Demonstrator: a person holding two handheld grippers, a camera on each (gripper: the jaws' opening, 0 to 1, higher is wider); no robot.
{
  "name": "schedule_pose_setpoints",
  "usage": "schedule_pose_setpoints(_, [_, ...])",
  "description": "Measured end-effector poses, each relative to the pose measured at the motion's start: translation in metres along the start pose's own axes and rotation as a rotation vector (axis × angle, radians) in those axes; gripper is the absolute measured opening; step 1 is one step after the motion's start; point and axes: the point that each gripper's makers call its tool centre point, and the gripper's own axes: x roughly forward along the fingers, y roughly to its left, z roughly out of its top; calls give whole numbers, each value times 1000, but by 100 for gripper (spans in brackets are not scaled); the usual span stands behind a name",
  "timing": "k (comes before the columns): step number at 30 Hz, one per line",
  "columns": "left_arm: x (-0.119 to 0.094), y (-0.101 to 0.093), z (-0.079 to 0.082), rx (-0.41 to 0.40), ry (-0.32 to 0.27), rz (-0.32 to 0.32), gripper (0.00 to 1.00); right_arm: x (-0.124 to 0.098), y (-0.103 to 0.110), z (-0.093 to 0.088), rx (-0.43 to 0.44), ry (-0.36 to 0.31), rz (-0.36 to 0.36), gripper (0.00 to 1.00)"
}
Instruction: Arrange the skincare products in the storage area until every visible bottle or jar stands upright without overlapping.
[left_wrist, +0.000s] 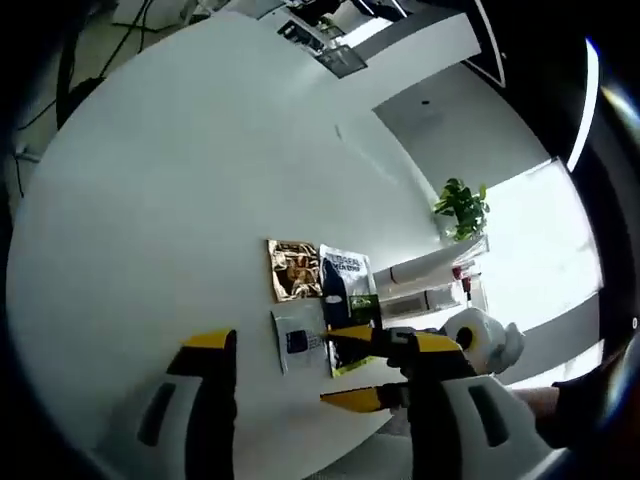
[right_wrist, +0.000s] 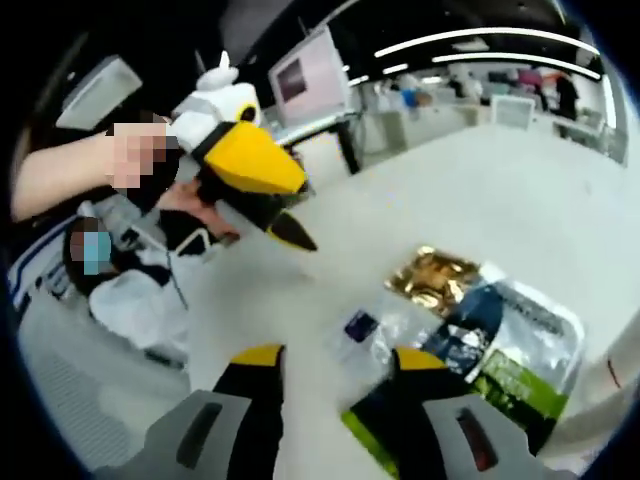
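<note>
Left gripper (left_wrist: 305, 365) open, empty above table (left_wrist: 180, 200) | right gripper (right_wrist: 335, 362) open over sachets (right_wrist: 470, 330)

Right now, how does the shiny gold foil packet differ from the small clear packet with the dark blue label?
The shiny gold foil packet is crinkled, opaque and reflective; the small clear packet with the dark blue label is see-through and pale. The gold packet lies farther from the right gripper, while the clear packet sits just ahead of its jaws. Both lie flat on the white table.
</note>
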Motion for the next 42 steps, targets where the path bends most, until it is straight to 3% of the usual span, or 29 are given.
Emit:
schedule_pose_setpoints(9, [-4,-26,-15,155,-69,-29,77,-43,-5,-3,52,-22,-12,47])
schedule_pose_setpoints(13, [-10,-35,-20,210,-94,-13,82,-67,-7,-8,34,-23,-37,49])
schedule_pose_setpoints(16, [-14,-44,-30,337,-108,-9,90,-90,-6,-18,-14,6,-53,49])
schedule_pose_setpoints(19, [-16,-54,-42,369,-104,-11,94,-113,-6,-24,-7,0,-65,55])
schedule_pose_setpoints(24, [-24,-69,-44,402,-177,-13,99,-149,2,-24,83,-42,-55,67])
schedule_pose_setpoints(27, [-34,-91,-49,511,-190,-42,99,-176,8,-15,64,-79,-64,74])
schedule_pose_setpoints(30, [-44,-108,-56,556,-187,-42,99,-197,8,-10,57,-97,-84,80])
schedule_pose_setpoints(34, [-59,-101,-56,564,-218,32,99,-221,1,-14,42,-85,-127,89])
schedule_pose_setpoints(38, [-71,-96,-67,527,-216,40,99,-244,-4,-24,41,-72,-151,99])
schedule_pose_setpoints(42, [-86,-83,-81,518,-191,104,99,-273,-6,-32,26,-76,-186,99])
